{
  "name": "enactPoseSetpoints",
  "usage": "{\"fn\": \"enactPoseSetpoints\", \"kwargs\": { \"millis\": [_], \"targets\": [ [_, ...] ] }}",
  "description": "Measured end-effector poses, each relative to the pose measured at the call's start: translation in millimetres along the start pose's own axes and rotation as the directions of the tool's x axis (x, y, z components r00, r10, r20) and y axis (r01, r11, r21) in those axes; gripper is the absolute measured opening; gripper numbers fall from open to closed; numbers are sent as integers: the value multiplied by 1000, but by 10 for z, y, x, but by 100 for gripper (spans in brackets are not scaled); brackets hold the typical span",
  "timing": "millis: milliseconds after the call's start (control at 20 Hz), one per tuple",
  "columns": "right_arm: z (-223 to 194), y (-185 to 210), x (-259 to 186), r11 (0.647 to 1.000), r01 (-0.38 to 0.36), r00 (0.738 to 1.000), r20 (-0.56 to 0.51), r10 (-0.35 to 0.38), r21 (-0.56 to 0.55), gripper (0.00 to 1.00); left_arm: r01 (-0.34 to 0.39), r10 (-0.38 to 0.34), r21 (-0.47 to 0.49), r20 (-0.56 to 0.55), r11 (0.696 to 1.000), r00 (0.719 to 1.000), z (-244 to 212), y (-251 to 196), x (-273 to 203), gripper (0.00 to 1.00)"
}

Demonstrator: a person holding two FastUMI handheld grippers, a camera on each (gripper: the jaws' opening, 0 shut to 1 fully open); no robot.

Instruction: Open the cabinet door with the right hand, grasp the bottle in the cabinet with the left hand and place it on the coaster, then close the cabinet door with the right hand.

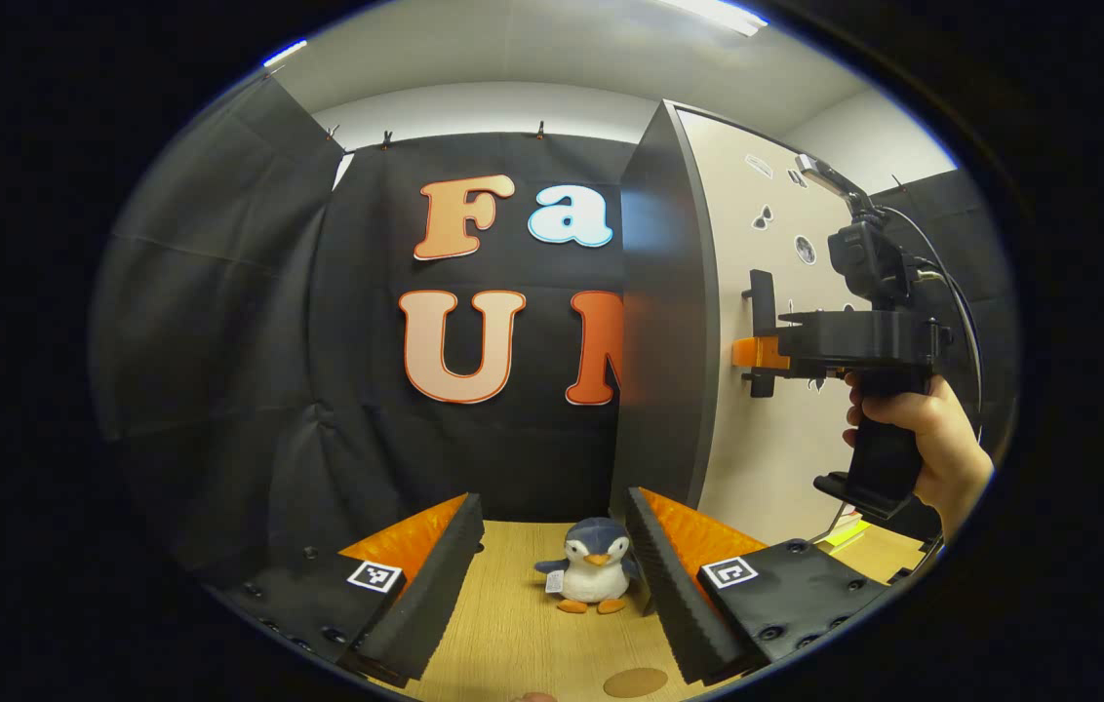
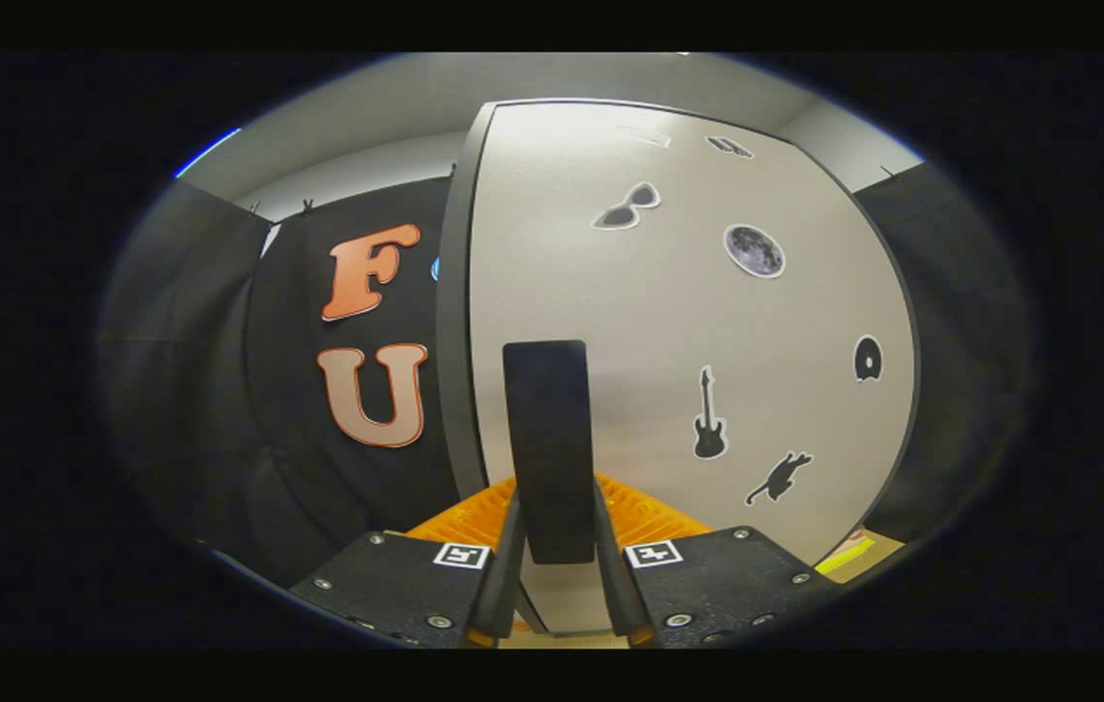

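A tall cabinet stands at the right, with a dark side panel point(image 1: 659, 322) and a pale door point(image 1: 767, 458) carrying stickers. In the right gripper view the door point(image 2: 689, 322) looms close, and my right gripper point(image 2: 554, 497) is shut on its black vertical handle point(image 2: 545, 429). From the left gripper view, that right gripper point(image 1: 757, 351) clamps the handle point(image 1: 760, 292), held by a hand point(image 1: 932, 439). The door looks flush with the cabinet, hiding its inside. My left gripper point(image 1: 552, 507) is open above the table, holding nothing. A round brown coaster point(image 1: 635, 682) lies on the table near its fingers.
A small plush penguin point(image 1: 594, 575) stands on the wooden table point(image 1: 513, 624), beyond my left gripper's fingers and in front of the cabinet's corner. Something yellow point(image 1: 845, 531) lies at the cabinet's foot on the right. Black cloth walls close the booth behind and to the left.
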State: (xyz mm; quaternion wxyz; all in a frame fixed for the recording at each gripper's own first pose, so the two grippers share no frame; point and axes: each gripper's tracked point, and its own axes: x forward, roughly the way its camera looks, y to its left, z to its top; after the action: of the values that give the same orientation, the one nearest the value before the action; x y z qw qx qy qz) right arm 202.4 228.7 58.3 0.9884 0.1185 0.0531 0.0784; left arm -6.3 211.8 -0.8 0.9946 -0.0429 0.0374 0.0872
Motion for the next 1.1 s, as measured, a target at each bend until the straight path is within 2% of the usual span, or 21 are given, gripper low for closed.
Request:
{"fn": "enactPoseSetpoints", "kwargs": {
  "millis": [100,200,400,500,550,650,850,950,1000,1100],
  "targets": [
    [-5,-4,5,1000,1,1000,-8,-1,7,34,-3,3,2,-5,1000,1000,-20,10,-19,96],
    [-5,-7,0,1000,0,1000,-13,0,7,26,-13,13,0,-6,1000,1000,-25,32,-41,96],
    [8,1,-37,1000,-15,1000,-9,15,-4,24,-50,50,-11,-13,999,999,-48,109,-62,96],
    [12,9,-62,1000,-28,1000,-6,28,5,27,-59,59,-14,-17,998,998,-64,119,-47,96],
    [35,16,-90,999,-36,999,-2,36,4,24,-64,64,-9,-16,998,998,-55,114,-25,96],
    [48,20,-144,999,-50,999,-3,50,4,24,-81,81,2,-11,997,997,-54,117,7,96],
    [54,7,-204,996,-83,997,-7,83,28,24,-82,81,-11,-19,997,997,-86,65,93,96],
    [59,-5,-255,995,-93,996,-2,94,39,20,-84,83,-16,-24,996,996,-99,25,155,96],
    [58,-15,-277,994,-99,995,1,99,44,24,-84,84,-19,-24,996,996,-105,-24,121,96],
    [46,-31,-307,993,-108,994,5,108,44,21,-84,83,-19,-18,996,996,-106,-145,2,96]
  ]
}}
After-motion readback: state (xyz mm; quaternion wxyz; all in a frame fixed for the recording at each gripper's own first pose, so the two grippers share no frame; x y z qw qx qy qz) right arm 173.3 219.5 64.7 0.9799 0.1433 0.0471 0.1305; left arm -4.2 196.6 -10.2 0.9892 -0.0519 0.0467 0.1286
